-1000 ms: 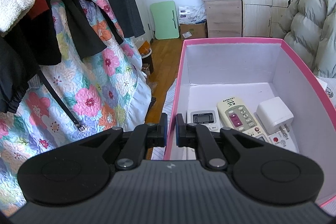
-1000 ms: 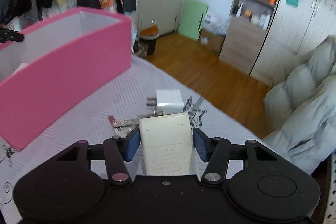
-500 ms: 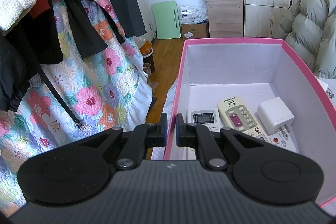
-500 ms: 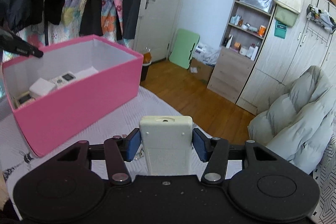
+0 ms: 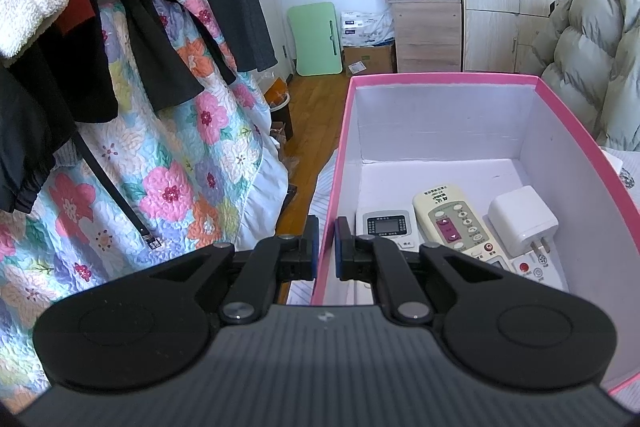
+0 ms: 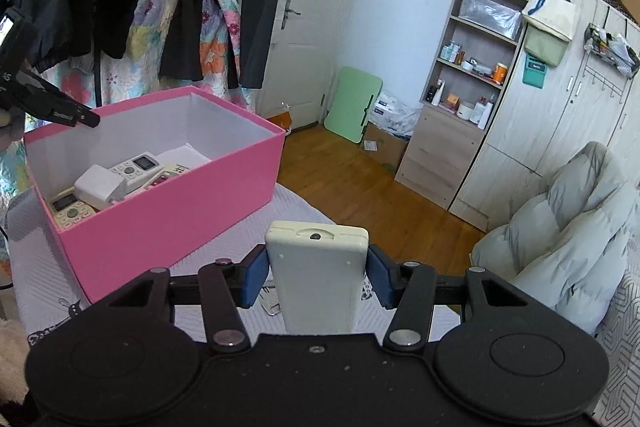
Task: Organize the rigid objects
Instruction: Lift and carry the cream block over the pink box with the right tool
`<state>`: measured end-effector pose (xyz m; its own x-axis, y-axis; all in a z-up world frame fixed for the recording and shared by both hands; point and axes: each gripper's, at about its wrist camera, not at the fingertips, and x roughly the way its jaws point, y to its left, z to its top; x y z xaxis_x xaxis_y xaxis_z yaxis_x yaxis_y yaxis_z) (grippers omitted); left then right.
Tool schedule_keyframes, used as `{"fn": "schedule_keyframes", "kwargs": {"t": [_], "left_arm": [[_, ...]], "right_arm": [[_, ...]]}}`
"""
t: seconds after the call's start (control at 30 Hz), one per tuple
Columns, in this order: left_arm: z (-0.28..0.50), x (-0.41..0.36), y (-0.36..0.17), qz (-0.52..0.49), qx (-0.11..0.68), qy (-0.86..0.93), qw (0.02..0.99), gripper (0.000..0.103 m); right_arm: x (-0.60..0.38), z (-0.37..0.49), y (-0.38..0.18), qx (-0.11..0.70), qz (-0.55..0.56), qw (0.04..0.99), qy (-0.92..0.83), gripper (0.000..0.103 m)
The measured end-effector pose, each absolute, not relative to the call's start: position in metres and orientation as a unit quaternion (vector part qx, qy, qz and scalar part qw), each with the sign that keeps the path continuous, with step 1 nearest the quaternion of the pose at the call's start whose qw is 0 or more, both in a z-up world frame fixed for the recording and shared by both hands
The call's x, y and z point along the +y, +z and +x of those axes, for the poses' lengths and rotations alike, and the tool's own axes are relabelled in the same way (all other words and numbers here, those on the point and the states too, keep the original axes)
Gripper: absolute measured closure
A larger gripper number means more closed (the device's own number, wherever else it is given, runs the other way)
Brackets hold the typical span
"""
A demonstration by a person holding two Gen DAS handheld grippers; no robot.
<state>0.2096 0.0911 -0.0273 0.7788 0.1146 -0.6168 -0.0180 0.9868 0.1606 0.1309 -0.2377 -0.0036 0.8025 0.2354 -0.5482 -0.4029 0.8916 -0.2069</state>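
A pink box (image 5: 448,79) with a white inside stands on the bed. It holds several remote controls (image 5: 454,223) and a white charger plug (image 5: 522,221). My left gripper (image 5: 326,247) is shut on the box's near left wall and rim. My right gripper (image 6: 316,277) is shut on a cream remote control (image 6: 318,279), held in the air above the bed, to the right of the box (image 6: 168,211). The left gripper also shows at the box's far corner in the right wrist view (image 6: 60,107).
Hanging clothes (image 5: 100,27) and a floral quilt (image 5: 168,179) are left of the box. A grey padded jacket (image 6: 568,227) lies on the right. A small metal item (image 6: 266,301) lies on the bed under my right gripper. A shelf unit (image 6: 460,115) and wardrobe stand behind.
My right gripper has lifted the cream remote off the bed and risen, so the box's inside now shows. The left gripper has stayed clamped on the box wall.
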Motion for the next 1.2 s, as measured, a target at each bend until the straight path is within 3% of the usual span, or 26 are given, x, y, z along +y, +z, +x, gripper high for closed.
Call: {"fn": "schedule_keyframes", "kwargs": {"t": [0.57, 0.93, 1.2], "left_arm": [[0.208, 0.095, -0.029, 0.067, 0.325, 0.021, 0.943, 0.097], [0.209, 0.105, -0.033, 0.045, 0.328, 0.005, 0.944, 0.097], [0.210, 0.108, -0.035, 0.039, 0.324, 0.002, 0.945, 0.097]], "right_arm": [[-0.166, 0.190, 0.081, 0.197, -0.091, 0.922, 0.320, 0.045], [-0.069, 0.306, 0.012, 0.305, 0.006, 0.883, 0.356, 0.045], [-0.029, 0.312, -0.016, 0.323, 0.006, 0.863, 0.389, 0.045]]}}
